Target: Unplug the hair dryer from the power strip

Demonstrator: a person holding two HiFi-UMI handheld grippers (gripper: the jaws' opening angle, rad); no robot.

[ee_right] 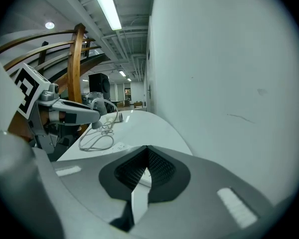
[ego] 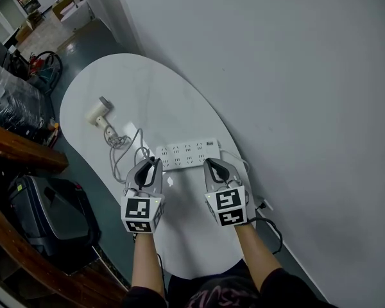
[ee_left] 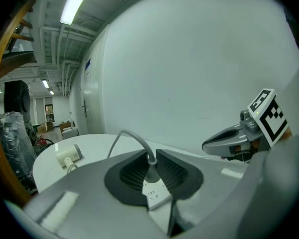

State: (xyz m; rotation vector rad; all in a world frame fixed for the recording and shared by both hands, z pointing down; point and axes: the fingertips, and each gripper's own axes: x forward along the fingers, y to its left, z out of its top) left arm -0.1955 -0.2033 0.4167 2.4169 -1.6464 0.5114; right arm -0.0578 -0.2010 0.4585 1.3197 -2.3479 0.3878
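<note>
A white hair dryer (ego: 99, 112) lies at the far left of the oval white table (ego: 147, 88), and its grey cord (ego: 120, 144) loops toward a white power strip (ego: 187, 153). The plug (ee_left: 150, 169) sits in the strip's left end. My left gripper (ego: 153, 164) is shut on that plug, and the cord rises from between the dark pads (ee_left: 132, 171). My right gripper (ego: 212, 164) is shut with nothing in it, its tips over the strip's right part (ee_right: 142, 180). Whether it touches the strip I cannot tell.
A grey wall (ego: 289, 76) runs close along the table's right side. The strip's own lead (ego: 269, 223) drops off the table there. A black case (ego: 51, 213) and a wooden rail (ego: 19, 147) stand left of the table's edge.
</note>
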